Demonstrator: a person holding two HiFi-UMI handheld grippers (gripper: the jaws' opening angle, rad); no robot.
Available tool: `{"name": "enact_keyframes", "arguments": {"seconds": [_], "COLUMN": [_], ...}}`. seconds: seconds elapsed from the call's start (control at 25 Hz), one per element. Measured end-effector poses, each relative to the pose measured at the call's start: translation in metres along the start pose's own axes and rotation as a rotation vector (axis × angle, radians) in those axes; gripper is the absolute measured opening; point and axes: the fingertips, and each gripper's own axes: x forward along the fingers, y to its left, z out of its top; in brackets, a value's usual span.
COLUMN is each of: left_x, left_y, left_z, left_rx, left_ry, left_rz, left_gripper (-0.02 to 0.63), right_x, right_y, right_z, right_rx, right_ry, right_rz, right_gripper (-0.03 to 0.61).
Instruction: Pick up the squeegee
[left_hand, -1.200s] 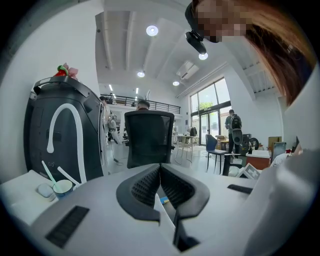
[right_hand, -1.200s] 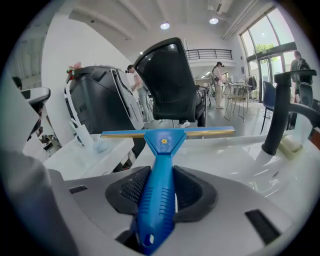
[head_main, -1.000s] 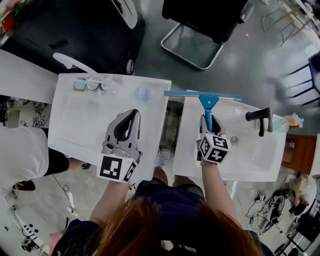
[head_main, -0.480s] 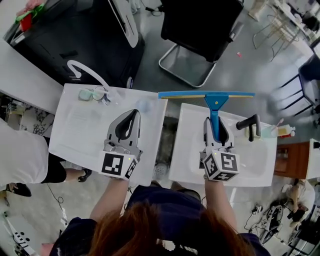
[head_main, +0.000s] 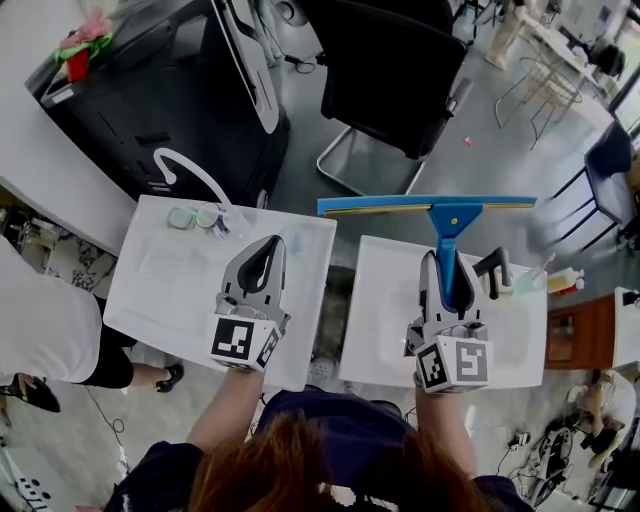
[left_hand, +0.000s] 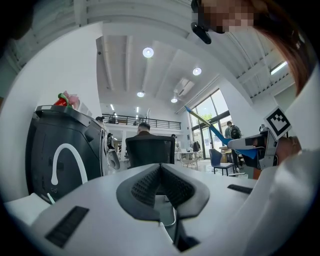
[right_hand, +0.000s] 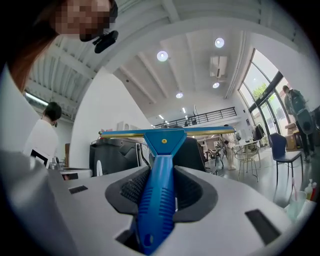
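Basically done. We have the right gripper (head_main: 448, 262) clamped on the blue handle of the squeegee (head_main: 452, 222). The handle runs back between the fingers and the blade sits crosswise just ahead of the fingertips. In the right gripper view the blade shows against open room with nothing touching it, so we judge it lifted clear of the sink (head_main: 385, 320). The left gripper (head_main: 272, 245) is off to its side, well apart from the squeegee, with fingers together on nothing. Nothing is left but holding the grip steady.
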Motion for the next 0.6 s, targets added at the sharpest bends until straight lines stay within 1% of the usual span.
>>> {"name": "enact_keyframes", "arguments": {"seconds": [0.24,0.6], "left_x": [0.001,0.0], "left_y": [-0.006,-0.015], "left_z": [0.009,0.01], "left_rx": [-0.001,-0.01], "left_ry": [-0.016,-0.018], "left_rz": [-0.013,-0.033], "left_gripper": [0.021,0.021], "right_x": [-0.013,-0.025], "right_y": [0.003,0.005], "right_z": [0.013,0.015], "right_rx": [-0.018,-0.03], "right_ry": [-0.04,-0.039], "right_rz": [-0.021,-0.029], "right_gripper": [0.156,0.156]}}
